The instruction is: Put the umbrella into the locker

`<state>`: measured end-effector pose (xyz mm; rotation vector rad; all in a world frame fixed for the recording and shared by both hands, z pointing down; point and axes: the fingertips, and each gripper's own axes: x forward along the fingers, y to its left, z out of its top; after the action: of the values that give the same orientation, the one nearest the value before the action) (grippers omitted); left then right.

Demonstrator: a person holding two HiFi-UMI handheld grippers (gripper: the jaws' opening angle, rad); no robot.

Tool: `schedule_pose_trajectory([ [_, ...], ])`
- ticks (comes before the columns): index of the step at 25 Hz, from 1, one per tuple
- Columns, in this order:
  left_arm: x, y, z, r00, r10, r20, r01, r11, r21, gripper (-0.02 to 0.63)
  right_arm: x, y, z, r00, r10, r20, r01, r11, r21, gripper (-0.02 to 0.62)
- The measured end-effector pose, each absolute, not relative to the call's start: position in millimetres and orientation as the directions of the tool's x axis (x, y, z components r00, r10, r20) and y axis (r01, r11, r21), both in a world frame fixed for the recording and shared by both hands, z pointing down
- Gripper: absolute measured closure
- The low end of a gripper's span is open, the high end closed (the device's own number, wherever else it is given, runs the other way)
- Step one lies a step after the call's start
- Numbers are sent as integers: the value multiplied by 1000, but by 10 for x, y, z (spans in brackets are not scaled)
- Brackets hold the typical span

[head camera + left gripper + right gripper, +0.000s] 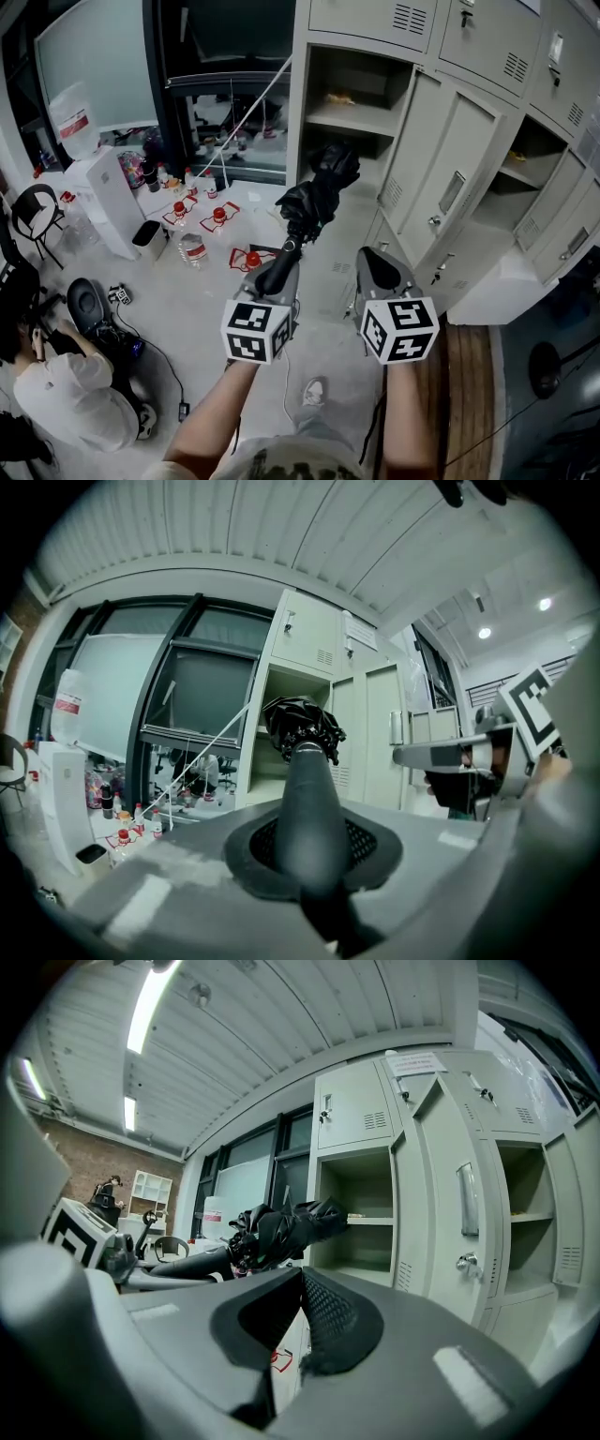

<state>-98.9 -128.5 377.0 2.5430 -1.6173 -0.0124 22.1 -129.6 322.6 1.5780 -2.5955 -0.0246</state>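
1. Head view: left gripper point(279, 270) clenched on the folded black umbrella point(319, 192), held level before the open locker point(302, 112); steer its crumpled fabric end squarely through the opening
2. Left gripper view: smooth tapered handle point(309, 799) wedged between meshed pads point(370, 841)
3. Right gripper view: right gripper point(299, 1277) closed, empty

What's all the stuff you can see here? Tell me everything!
lockers: one bank, pale grey, ahead and right, some doors open
umbrella: one, black, folded, held out toward the lockers
water dispenser: one, white, left
bottles: several, clear with red caps, on the floor
chair: one, black, far left
seated person: one, white top, bottom left
left gripper: one, grey, shut on the umbrella's handle
right gripper: one, grey, shut, empty
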Motion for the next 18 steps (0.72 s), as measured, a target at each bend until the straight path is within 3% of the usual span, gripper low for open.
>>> schedule_pose_trajectory([
  [18,-638,-2583,4074,451,-877,167,-890,-430,151,560,284,-2445,3248,-489,-866,104,-863,497,89,597],
])
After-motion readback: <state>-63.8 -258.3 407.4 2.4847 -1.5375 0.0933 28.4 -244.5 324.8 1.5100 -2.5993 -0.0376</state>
